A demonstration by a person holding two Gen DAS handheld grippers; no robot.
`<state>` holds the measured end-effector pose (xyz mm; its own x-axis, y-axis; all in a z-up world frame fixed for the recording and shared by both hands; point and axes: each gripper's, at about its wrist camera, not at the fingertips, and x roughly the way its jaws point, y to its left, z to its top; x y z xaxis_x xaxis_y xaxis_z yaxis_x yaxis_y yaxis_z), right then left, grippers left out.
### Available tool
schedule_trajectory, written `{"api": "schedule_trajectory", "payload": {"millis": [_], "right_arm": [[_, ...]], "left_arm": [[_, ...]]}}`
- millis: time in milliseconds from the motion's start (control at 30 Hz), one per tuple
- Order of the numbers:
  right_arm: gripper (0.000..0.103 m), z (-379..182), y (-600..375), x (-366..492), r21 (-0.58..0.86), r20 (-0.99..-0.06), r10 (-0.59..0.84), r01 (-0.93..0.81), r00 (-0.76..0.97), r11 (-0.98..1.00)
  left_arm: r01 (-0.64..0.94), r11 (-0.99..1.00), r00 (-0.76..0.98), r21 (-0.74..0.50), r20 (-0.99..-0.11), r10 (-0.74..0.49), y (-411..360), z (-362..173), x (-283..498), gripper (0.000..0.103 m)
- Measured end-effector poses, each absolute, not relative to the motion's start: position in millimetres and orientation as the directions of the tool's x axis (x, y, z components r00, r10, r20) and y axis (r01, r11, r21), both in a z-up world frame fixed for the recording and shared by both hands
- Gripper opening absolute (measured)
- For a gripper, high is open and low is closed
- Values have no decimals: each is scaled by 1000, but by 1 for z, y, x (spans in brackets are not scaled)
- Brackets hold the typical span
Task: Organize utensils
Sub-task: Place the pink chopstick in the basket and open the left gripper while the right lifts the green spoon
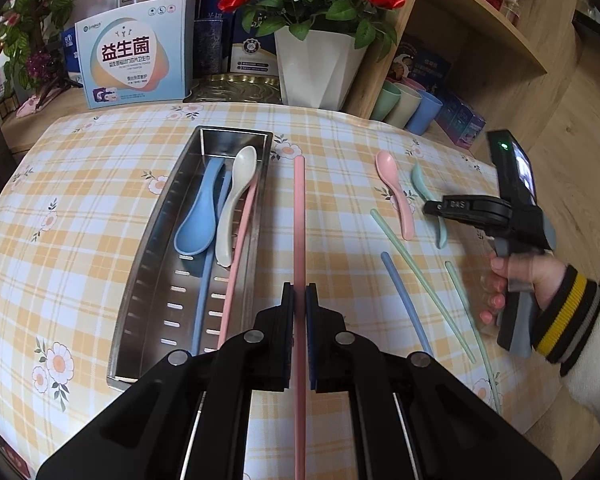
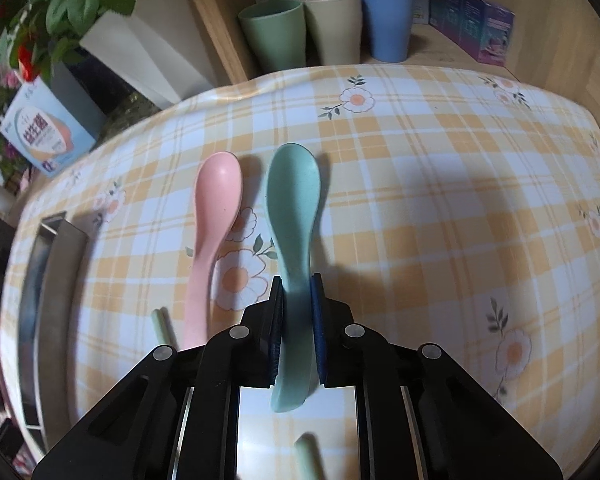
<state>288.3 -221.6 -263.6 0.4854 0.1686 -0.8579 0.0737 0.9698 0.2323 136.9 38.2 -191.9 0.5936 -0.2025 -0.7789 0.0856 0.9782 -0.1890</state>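
My left gripper [image 1: 299, 286] is shut on a long pink chopstick [image 1: 299, 220], which hangs over the checked tablecloth just right of the steel tray [image 1: 156, 216]. In the tray lie a blue spoon [image 1: 198, 224], a white spoon [image 1: 236, 196], a pink chopstick [image 1: 240, 240] and a blue chopstick [image 1: 204, 292]. My right gripper [image 2: 296, 280] is shut on the handle of the green spoon [image 2: 294, 196], whose bowl points away from me. A pink spoon [image 2: 214, 208] lies just left of it, apart from the fingers.
Two green chopsticks [image 1: 420, 280] [image 1: 466, 308] and a blue chopstick [image 1: 406, 304] lie loose on the cloth near a person's hand [image 1: 528, 280]. Behind the table stand a white flower pot [image 1: 320, 68], boxes, and green, beige and blue cups [image 2: 332, 28] on a shelf.
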Motion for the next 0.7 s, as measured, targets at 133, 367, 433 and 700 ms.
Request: {"api": "schedule_trajectory", "payload": {"millis": [133,367,433,700], "right_arm": [[13,-255,-226,272,296,-833,206,100,513,950],[13,-241,-231,228,415,-781,272,143,562,898],[13,-236,-229,214,438,-763,286,139,579,888],[13,-229,-223,181,509,-722,341,129,602,851]], "left_arm": [[79,978,599,-194,-775,-202,42,-189,137,6],[73,975,604,-210,-768,-211,52,-183,139,6],[72,976,607,-207,-767,-208,58,-181,141,6],[60,974,587,-219,-781,-212,92,-172,159,6]]}}
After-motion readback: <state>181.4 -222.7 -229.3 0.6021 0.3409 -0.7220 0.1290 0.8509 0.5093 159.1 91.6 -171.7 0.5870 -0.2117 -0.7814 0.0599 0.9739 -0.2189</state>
